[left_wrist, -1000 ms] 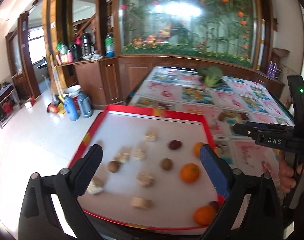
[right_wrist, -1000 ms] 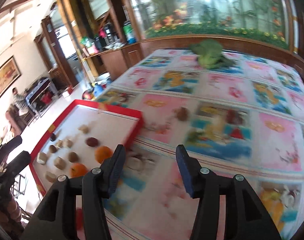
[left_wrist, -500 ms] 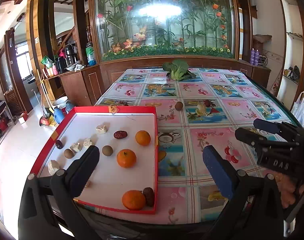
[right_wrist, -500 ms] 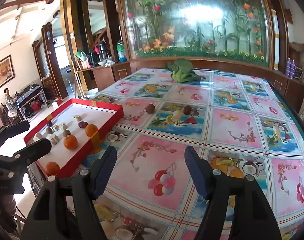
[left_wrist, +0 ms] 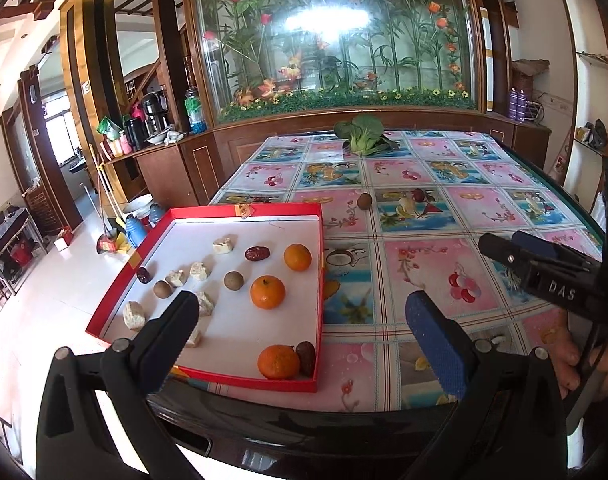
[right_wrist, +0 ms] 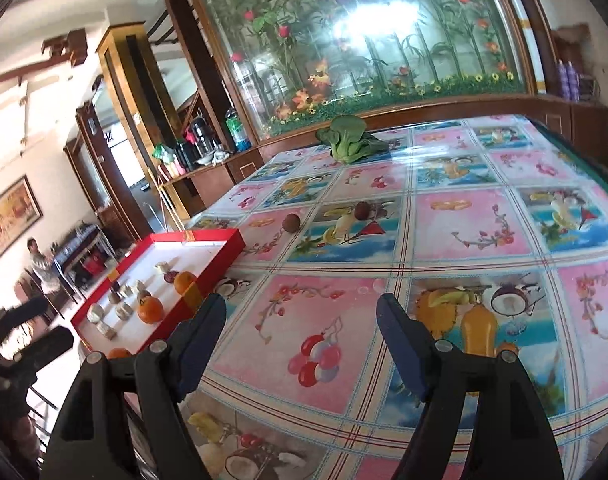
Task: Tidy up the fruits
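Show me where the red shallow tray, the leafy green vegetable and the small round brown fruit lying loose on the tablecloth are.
red shallow tray (left_wrist: 320, 280): left wrist view, on its right wall.
leafy green vegetable (left_wrist: 362, 136): left wrist view, middle of its leaves.
small round brown fruit (left_wrist: 364, 201): left wrist view, centre of its skin.

The only legible marking is "DAS", in white letters on the right gripper (left_wrist: 544, 258) body.

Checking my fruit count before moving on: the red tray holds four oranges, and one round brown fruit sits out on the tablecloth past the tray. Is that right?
Not quite. The red tray holds three oranges, not four: one at the back, one in the middle, one at the near edge. The left wrist view shows it. The round brown fruit does sit on the tablecloth.
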A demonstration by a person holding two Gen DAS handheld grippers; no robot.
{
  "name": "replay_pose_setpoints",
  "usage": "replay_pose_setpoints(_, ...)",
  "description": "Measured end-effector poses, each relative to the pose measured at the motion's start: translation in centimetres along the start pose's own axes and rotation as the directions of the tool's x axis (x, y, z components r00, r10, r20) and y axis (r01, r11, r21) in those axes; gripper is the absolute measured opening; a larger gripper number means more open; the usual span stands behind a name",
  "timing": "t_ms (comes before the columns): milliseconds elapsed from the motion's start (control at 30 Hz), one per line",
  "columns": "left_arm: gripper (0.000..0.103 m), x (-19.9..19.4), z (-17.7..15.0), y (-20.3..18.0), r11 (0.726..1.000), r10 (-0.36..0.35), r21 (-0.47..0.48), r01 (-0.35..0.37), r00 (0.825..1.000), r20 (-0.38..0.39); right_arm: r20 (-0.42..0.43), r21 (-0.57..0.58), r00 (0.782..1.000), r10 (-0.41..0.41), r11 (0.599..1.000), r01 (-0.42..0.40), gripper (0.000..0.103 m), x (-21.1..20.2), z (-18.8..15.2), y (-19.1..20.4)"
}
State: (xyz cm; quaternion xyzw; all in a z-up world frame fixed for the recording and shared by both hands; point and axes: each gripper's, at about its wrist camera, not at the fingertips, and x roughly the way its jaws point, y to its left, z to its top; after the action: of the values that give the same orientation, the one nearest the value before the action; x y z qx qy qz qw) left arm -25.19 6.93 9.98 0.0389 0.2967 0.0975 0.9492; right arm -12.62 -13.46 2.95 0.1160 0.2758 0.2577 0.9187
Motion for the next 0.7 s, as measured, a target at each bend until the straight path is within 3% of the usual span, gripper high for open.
replay_pose_setpoints(333, 0.103, -0.2, -0.3, 0.4, 0.999, -0.048, -0.011, 0.048, 0.999, -0.001, -0.030, 0.094, 0.999, 0.015, 0.996, -0.012, 0.078, 0.4, 0.1, -1.4)
replay_pose_setpoints(700, 0.103, 1.5, -1.8, 0.4, 0.994, -0.104, -0.043, 0.101, 0.993, -0.056, -0.051, 0.105, 0.999, 0.012, 0.994, -0.007, 0.078, 0.7, 0.2, -1.7)
